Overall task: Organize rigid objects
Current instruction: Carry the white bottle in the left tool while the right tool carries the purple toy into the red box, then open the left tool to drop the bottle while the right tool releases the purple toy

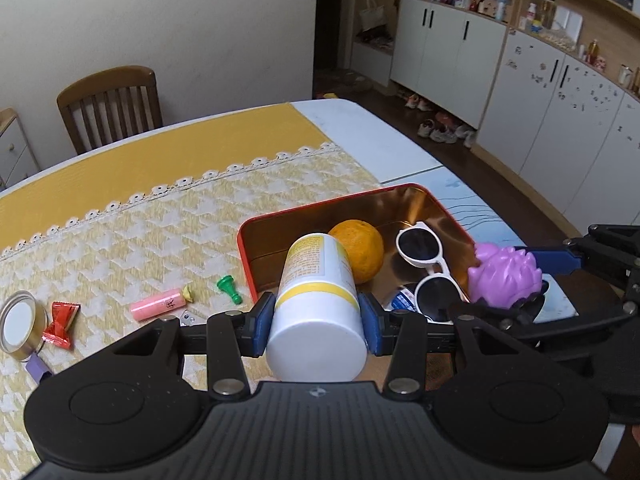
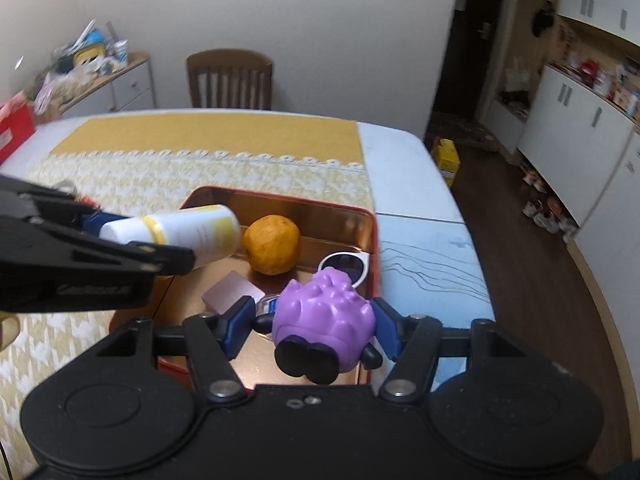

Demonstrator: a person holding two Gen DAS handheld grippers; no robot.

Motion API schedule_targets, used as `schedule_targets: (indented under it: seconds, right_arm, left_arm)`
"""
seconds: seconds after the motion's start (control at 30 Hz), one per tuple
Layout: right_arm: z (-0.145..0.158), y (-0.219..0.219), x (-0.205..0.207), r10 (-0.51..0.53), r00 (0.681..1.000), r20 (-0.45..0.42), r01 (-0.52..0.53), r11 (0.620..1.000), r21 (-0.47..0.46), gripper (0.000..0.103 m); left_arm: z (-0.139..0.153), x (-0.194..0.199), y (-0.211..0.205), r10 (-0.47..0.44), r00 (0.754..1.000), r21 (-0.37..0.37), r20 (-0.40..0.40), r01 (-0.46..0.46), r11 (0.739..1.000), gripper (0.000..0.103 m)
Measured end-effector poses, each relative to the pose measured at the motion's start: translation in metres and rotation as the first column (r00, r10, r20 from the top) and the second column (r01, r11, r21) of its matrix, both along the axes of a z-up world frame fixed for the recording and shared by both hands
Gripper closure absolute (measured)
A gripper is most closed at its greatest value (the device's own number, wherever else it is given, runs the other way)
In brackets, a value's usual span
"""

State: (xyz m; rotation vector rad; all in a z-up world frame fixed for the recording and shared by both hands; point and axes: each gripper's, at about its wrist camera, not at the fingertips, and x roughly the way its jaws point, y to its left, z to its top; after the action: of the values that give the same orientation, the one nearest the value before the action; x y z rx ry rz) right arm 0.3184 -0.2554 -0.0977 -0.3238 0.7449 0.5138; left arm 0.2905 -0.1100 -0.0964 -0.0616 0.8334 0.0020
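Note:
My left gripper (image 1: 316, 322) is shut on a white bottle with a yellow band (image 1: 316, 300) and holds it tilted over the near left part of the red tin tray (image 1: 248, 264). The bottle also shows in the right wrist view (image 2: 188, 234). My right gripper (image 2: 312, 326) holds a purple spiky toy figure (image 2: 326, 312) over the tray's near right part (image 2: 374, 240); the left pad stands a little off the toy. The toy also shows in the left wrist view (image 1: 506, 274). In the tray lie an orange (image 1: 360, 250), white sunglasses (image 1: 424, 264) and a pink card (image 2: 232, 290).
On the yellow patterned cloth left of the tray lie a pink tube (image 1: 158, 304), a green pawn (image 1: 230, 288), a red candy wrapper (image 1: 60, 324) and a round tin (image 1: 20, 326). A wooden chair (image 1: 110, 106) stands behind the table. White cabinets (image 1: 560, 100) line the right wall.

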Motion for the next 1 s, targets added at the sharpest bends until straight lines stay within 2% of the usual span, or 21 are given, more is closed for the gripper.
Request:
schedule_targets:
  seconds: [0.13,0.27,0.8,0.9,1.0]
  right_arm:
    - [-0.009,0.005,0.011,0.032,0.999,-0.029,-0.032,0.999,-0.005,0.041]
    - [-0.016,0.011,0.014,0.075,0.996,-0.039,-0.077,0.997,-0.027,0.041]
    - [-0.032,0.007,0.027,0.106,0.992,-0.074,-0.11,0.992,-0.06,0.041]
    - [-0.033,0.007,0.025,0.114,0.991,-0.068,-0.119,0.991,-0.069,0.041]
    - [-0.034,0.007,0.024,0.121,0.99,-0.074,-0.126,0.989,-0.073,0.041]
  left_arm:
    - [-0.006,0.01,-0.003,0.023,1.0,0.004,-0.016,-0.023,1.0,0.059]
    - [-0.015,0.02,0.002,0.054,0.997,-0.029,-0.059,-0.055,0.998,0.059]
    - [-0.035,0.037,-0.012,0.036,0.99,-0.009,-0.14,-0.037,0.999,0.059]
    - [-0.036,0.037,-0.016,0.025,0.99,0.014,-0.139,-0.023,1.0,0.059]
    - [-0.036,0.038,-0.015,0.034,0.989,0.005,-0.144,-0.034,0.999,0.059]
